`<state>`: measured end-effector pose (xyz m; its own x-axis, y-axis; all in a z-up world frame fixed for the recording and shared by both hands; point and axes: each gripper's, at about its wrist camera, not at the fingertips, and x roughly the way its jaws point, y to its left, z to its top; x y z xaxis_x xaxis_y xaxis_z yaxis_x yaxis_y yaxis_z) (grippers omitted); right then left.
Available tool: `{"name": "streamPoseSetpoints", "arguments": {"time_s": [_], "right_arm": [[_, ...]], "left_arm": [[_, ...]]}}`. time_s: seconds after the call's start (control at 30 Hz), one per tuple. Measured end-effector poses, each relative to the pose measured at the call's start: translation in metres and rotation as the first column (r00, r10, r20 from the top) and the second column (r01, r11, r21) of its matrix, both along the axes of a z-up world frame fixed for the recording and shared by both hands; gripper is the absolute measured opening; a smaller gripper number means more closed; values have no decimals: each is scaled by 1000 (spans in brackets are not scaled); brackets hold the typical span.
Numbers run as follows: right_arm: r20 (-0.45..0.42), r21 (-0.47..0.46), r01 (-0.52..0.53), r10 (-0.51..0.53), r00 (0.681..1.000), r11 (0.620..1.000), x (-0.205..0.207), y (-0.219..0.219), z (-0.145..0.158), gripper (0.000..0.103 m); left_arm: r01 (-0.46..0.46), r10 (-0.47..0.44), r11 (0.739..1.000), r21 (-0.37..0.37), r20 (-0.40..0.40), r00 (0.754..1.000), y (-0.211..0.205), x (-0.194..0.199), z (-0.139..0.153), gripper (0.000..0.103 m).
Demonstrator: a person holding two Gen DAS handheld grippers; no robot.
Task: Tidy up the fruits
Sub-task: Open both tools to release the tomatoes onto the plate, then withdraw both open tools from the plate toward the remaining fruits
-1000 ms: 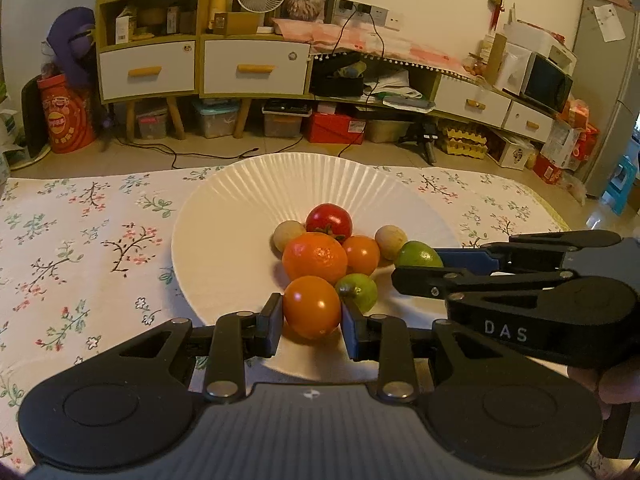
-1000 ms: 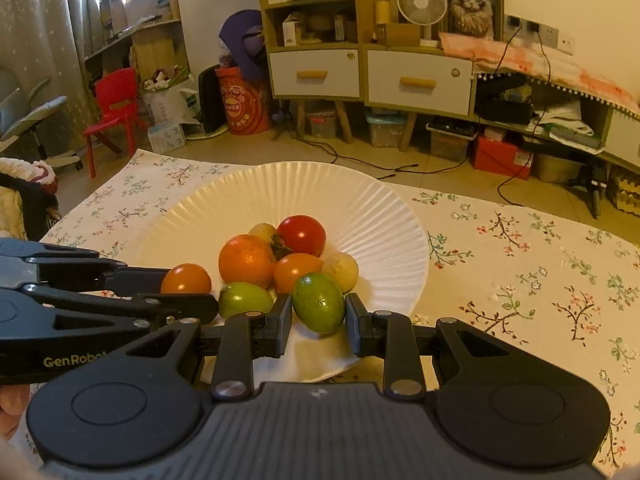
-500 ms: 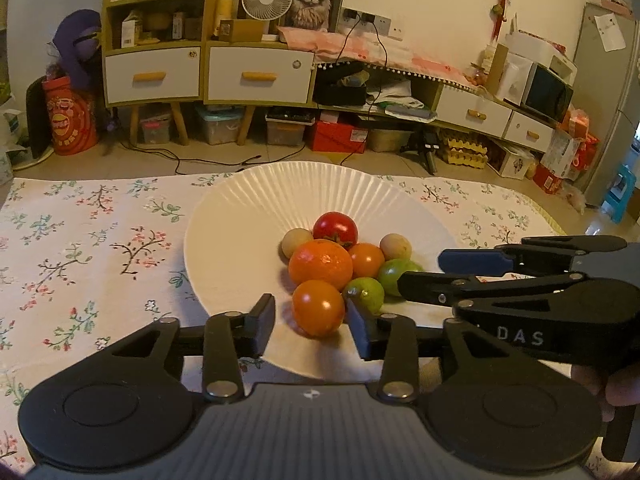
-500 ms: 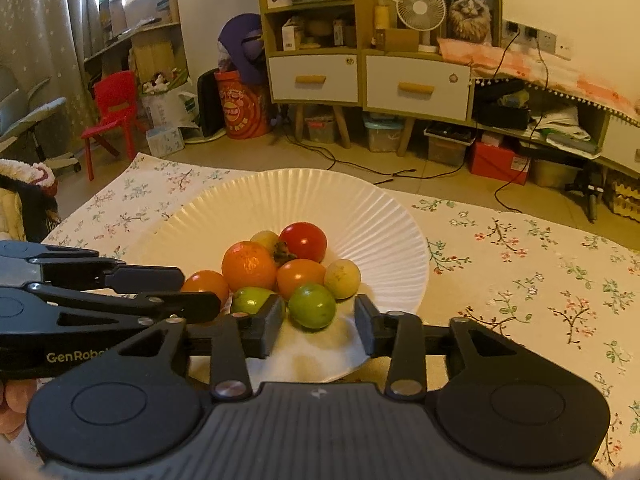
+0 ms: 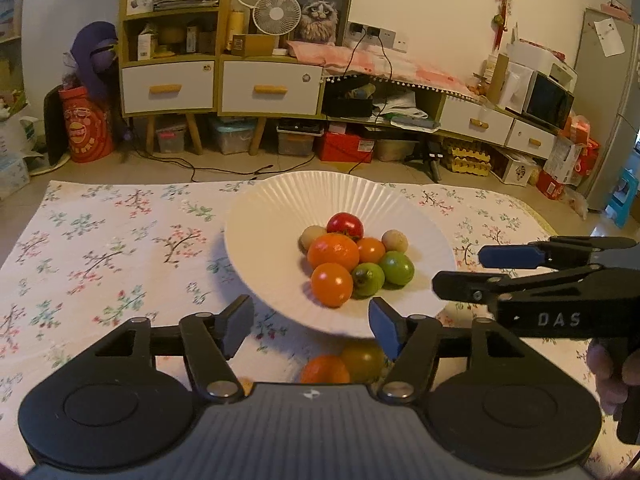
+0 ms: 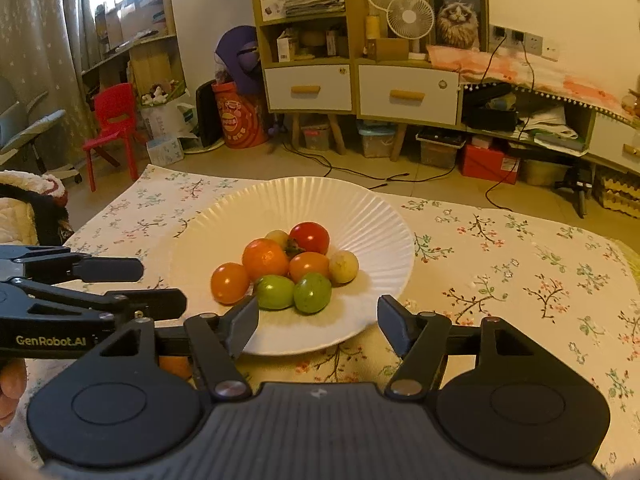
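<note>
Holding both tongs low at the near rim of the white paper plate (image 5: 280,200), you have nothing gripped in either. The left tongs (image 5: 311,322) are opening, with only the plate rim and tabletop showing between the pads; the right tongs (image 6: 318,322) are opening likewise, empty. The fruits sit bunched at the plate's centre: a red tomato (image 5: 345,225) at the back, a large orange fruit (image 5: 333,251) touching it, an orange tomato (image 5: 331,284) nearest you, two green tomatoes (image 5: 396,267) beside it, and two pale round fruits (image 5: 394,241) flanking the heap. The plate's dished shape appears to keep them clustered, judging by how they touch.

Two more fruits (image 5: 348,362), one orange and one yellow-green, lie on the floral tabletop (image 5: 100,248) below the plate, partly cut off by the left tongs' body; their kind cannot be determined. In the right wrist view only an orange sliver shows behind the linkage. The pale fruits' type is also unclear.
</note>
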<state>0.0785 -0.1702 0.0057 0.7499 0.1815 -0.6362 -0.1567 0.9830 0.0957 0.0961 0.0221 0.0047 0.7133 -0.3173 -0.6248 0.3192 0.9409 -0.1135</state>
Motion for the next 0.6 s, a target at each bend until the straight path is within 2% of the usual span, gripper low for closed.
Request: {"name": "streamPoseSetpoints", "arguments": {"time_s": [0.1,0.23,0.4,0.6], "right_arm": [[3,4,1,-1,1000,1000,-3,1,2,65],[4,17,2,-2,1000,1000,-13,4,4,69],[-4,21,-6,6,1000,1000,-24,9,4,74],[-9,45,-20,21,1000,999,-38,14,4,86]], "left_arm": [[-10,10,1000,1,-5,1000,5,-6,1,65],[-20,20,1000,3,-8,1000,11,-15,2,76],[-27,27,1000,2,-15,1000,18,-25,3,83],[-33,32,999,-3,-34,999,25,-40,-1,89]]}}
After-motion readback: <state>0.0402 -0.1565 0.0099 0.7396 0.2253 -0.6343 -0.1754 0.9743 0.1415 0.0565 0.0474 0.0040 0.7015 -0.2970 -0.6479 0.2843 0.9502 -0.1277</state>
